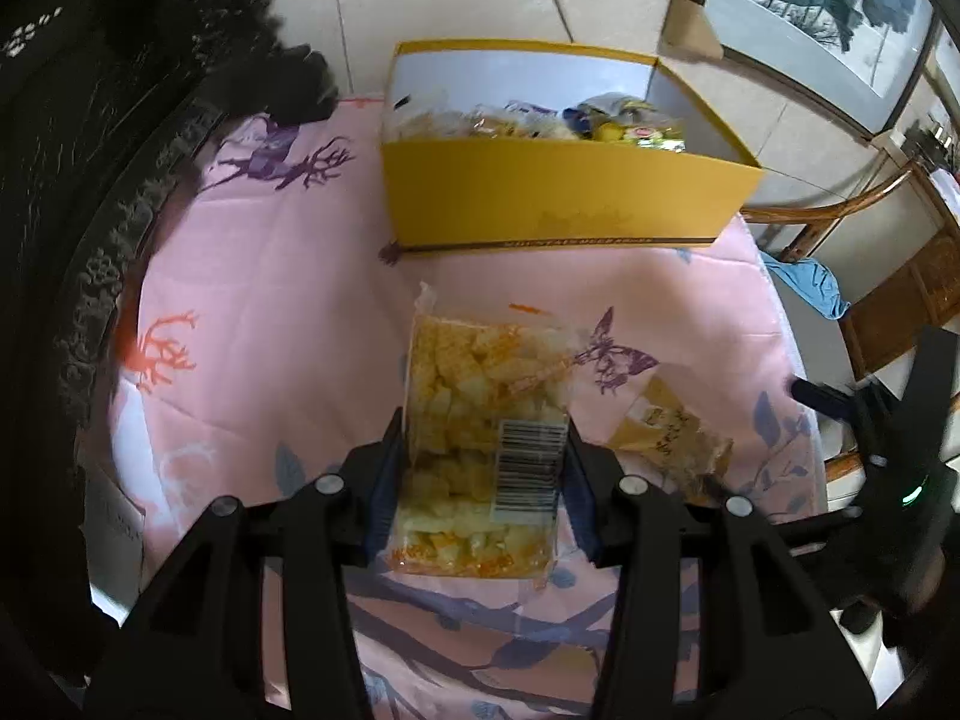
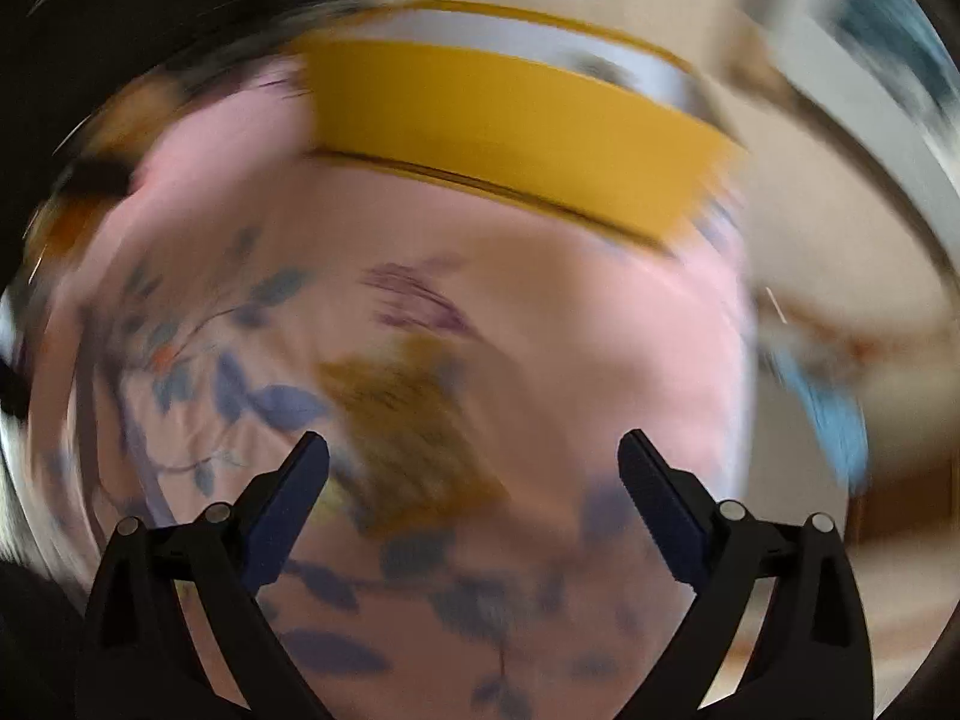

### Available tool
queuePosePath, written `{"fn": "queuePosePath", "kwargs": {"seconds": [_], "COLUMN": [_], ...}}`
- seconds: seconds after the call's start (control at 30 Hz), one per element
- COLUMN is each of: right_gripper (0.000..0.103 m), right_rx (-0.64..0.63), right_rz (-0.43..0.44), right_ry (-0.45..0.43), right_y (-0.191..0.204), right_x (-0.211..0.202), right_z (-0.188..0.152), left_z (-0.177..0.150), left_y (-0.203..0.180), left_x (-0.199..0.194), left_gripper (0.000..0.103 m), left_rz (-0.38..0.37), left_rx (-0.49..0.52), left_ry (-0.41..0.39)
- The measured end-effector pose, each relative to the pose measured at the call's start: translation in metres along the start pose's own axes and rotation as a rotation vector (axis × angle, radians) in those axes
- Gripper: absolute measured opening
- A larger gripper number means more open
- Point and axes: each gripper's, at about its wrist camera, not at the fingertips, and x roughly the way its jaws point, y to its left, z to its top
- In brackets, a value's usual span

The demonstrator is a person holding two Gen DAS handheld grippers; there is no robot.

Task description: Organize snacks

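While right fingers (image 2: 474, 450) gape above one packet (image 2: 408, 426), left fingers (image 1: 483, 438) pinch another (image 1: 480, 450).

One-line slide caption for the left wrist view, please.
Left gripper jaws clamp a clear snack bag above the pink cloth, facing the yellow box already holding snacks.

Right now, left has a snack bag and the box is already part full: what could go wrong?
1. The left gripper pinches only the near half of the snack bag; the far end hangs free and may catch the box wall.
2. The box already holds packets; this one may sit proud.
3. The right gripper is open over a small packet, but its view is blurred, so a grab may miss.
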Motion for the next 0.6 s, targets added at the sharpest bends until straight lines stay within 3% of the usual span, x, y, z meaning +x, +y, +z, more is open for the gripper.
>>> {"fn": "queuePosePath", "kwargs": {"seconds": [0.1,0.17,0.2,0.3,0.43,0.53,0.6], "right_gripper": [0.097,0.047,0.041,0.038,0.038,0.038,0.038], "right_rx": [-0.083,-0.07,-0.051,-0.072,0.037,0.158,0.245], "right_rz": [0.018,0.122,0.134,0.119,0.123,0.099,0.094], "right_ry": [0.041,0.113,0.1,0.12,0.053,-0.011,-0.065], "right_y": [0.01,0.008,0.006,0.01,-0.003,-0.024,-0.041], "right_x": [0.041,0.065,0.064,0.052,0.013,-0.017,-0.037], "right_z": [0.011,0.009,0.009,0.009,0.008,0.011,0.018], "left_z": [0.001,0.003,0.004,0.008,0.012,0.016,0.019], "left_y": [0.002,0.003,0.004,0.005,-0.002,-0.006,-0.01], "left_x": [-0.002,-0.004,-0.004,-0.006,-0.008,-0.015,-0.017], "left_gripper": [0.047,0.047,0.047,0.047,0.047,0.047,0.047], "left_rz": [0.008,0.024,0.03,0.043,0.03,-0.038,-0.041], "left_rx": [-0.001,-0.007,-0.009,-0.012,0.003,0.007,0.019], "left_ry": [-0.011,-0.021,-0.023,-0.022,-0.025,-0.054,-0.057]}}
